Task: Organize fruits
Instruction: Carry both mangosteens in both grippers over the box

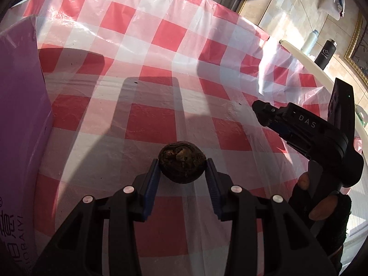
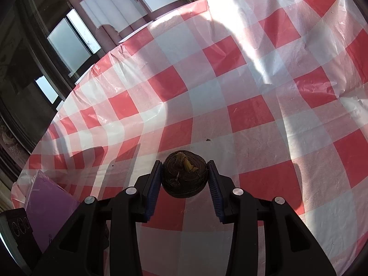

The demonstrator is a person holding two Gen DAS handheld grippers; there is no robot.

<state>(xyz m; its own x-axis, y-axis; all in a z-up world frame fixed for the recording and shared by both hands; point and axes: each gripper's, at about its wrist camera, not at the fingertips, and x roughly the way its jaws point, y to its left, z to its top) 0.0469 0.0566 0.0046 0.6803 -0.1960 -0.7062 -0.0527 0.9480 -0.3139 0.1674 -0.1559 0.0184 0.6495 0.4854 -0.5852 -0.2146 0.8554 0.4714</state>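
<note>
Between the pads of the left tongs sits a dark brown water chestnut, clamped on both flanks above the checked cloth of the desk, toward its near edge. A second water chestnut, sprout up, is clamped likewise in the right tongs. A purple box stands at the left edge, probably the destination. Each fruit is round and firm, so pressure should stay steady and even; releasing low inside the box would avoid bouncing.

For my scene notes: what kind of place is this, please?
Probably a home dining room: a round table under a red checked plastic tablecloth, window, tiled wall, and two bottles nearby.
</note>
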